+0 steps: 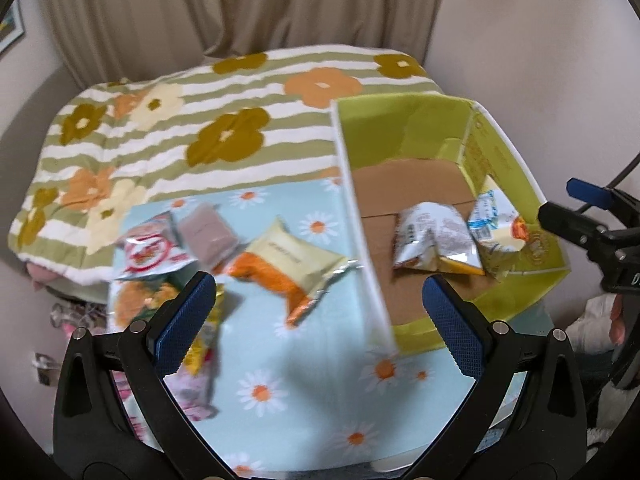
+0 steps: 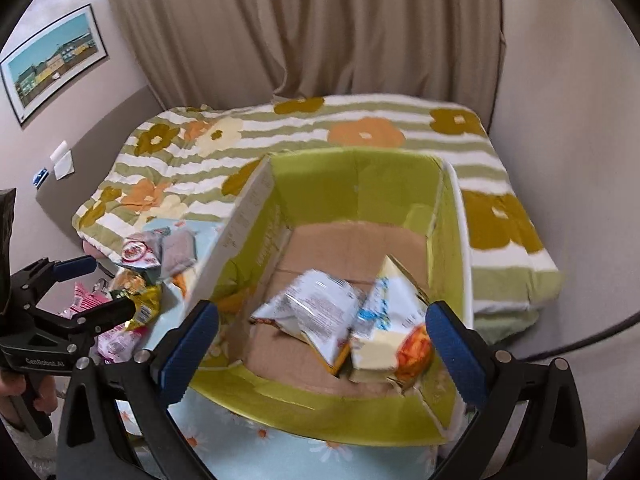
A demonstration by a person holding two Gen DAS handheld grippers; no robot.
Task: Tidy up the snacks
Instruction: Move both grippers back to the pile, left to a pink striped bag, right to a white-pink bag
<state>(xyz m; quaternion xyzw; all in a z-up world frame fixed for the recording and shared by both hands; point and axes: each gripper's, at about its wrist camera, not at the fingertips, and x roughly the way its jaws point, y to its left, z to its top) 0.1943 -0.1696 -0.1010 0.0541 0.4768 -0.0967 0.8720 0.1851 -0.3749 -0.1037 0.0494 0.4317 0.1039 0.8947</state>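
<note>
A green cardboard box [image 1: 516, 292] [image 2: 320, 412] stands open on a daisy-print cloth [image 1: 280, 360]. Inside lie a silver snack bag [image 1: 436, 240] [image 2: 316, 312] and a cream bag [image 1: 494, 220] [image 2: 384, 332]. Left of the box lie loose snacks: a cream-and-orange bag [image 1: 288, 268], a brown pack [image 1: 206, 236], a red-and-white bag [image 1: 150, 254] [image 2: 138, 254] and a yellow bag [image 1: 204, 340] [image 2: 140, 300]. My left gripper [image 1: 318, 320] is open and empty above the cloth. My right gripper [image 2: 322, 352] is open and empty above the box.
A striped flower blanket [image 1: 200, 120] [image 2: 360, 132] covers the bed behind. Curtains [image 1: 240, 4] hang at the back. Pink packs [image 1: 192, 396] [image 2: 116, 340] lie at the cloth's left edge. A framed picture [image 2: 52, 60] hangs on the left wall.
</note>
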